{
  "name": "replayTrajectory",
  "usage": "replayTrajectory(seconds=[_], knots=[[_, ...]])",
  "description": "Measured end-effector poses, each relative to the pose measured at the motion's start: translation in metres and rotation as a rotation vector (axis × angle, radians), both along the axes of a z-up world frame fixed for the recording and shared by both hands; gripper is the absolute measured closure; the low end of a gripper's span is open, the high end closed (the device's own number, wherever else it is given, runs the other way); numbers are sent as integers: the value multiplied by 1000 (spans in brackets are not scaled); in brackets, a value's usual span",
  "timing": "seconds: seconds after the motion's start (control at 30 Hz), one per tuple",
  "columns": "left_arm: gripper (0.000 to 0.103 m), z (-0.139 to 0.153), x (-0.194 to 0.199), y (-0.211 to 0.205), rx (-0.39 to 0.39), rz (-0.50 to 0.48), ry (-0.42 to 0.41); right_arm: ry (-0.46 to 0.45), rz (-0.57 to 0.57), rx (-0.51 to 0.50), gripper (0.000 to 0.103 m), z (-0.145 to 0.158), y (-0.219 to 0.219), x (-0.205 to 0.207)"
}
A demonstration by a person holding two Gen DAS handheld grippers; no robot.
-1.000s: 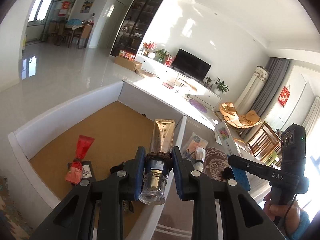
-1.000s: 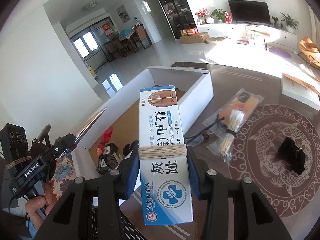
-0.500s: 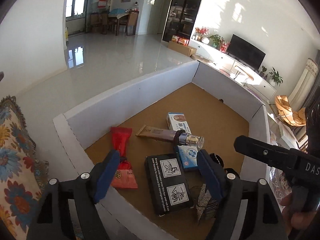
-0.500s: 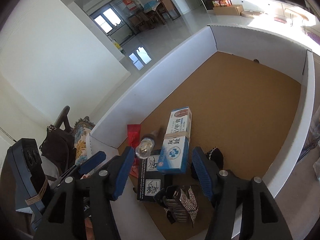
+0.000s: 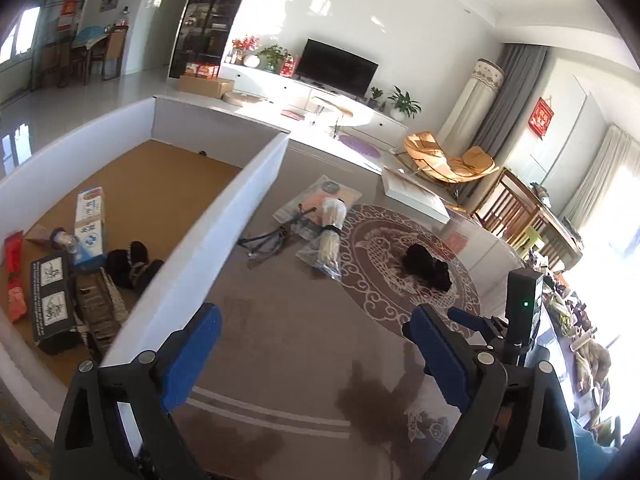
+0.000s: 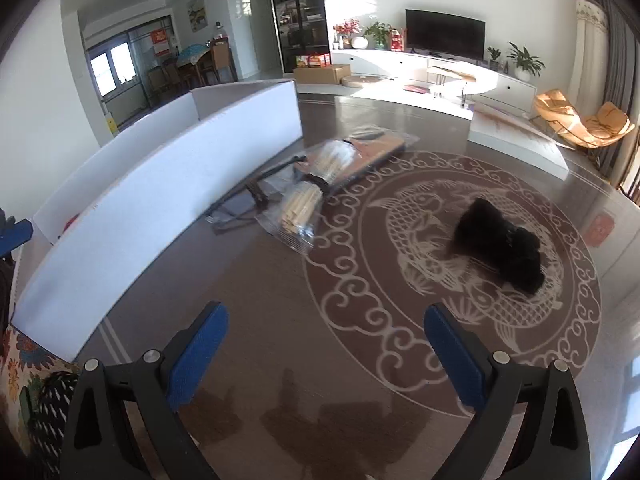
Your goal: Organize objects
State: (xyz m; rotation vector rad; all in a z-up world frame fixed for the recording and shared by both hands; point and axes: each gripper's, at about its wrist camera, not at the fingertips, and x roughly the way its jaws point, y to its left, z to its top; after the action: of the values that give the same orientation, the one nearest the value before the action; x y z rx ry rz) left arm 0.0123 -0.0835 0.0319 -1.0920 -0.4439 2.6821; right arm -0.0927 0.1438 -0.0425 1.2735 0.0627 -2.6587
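the large white-walled cardboard box (image 5: 208, 216) with its brown floor already holds your sorted items; beside it on the table lie the bagged bundle of pale sticks (image 6: 304, 208) and black fuzzy clump (image 6: 500, 240). your left gripper (image 5: 316, 344) and right gripper (image 6: 326, 344) are opening, empty, ready for these.

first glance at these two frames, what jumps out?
The big white box at left, its floor already holding a blue-white carton, a black carton and a red packet. Right of it, on the fish-patterned table, lie a bagged bundle of sticks and a black fuzzy lump. Both grippers, left and right, are opening wide with nothing between them.
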Motion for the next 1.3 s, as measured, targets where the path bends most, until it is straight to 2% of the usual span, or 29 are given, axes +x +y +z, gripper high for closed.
replayTrajectory(seconds=[0.1,0.2,0.27,0.5,0.57,0.67,0.97,1.03,1.3], knots=[[6,-33,-13,56,-54,-74,-91,-40,-106,27,4,-20,57,18],[6,-65,-30,95,-153,-93,-153,-73,-173,47,4,-33,84,33],[6,-78,-43,109,-202,-103,-188,-58,-189,45,3,-31,92,38],[6,-105,-46,119,-363,-88,-164,-57,-165,67,0,-34,77,36],[6,-109,-48,114,-336,-86,-199,-58,-165,65,0,-34,77,36],[6,-108,-48,110,-330,-67,-195,-58,-165,66,0,-34,76,36],[5,-111,-46,115,-385,-61,-201,-59,-167,66,0,-35,75,35],[0,-112,-47,114,-385,-59,-212,-59,-167,66,0,-35,75,35],[0,-112,-46,114,-384,-56,-206,-59,-167,66,0,-34,75,35]])
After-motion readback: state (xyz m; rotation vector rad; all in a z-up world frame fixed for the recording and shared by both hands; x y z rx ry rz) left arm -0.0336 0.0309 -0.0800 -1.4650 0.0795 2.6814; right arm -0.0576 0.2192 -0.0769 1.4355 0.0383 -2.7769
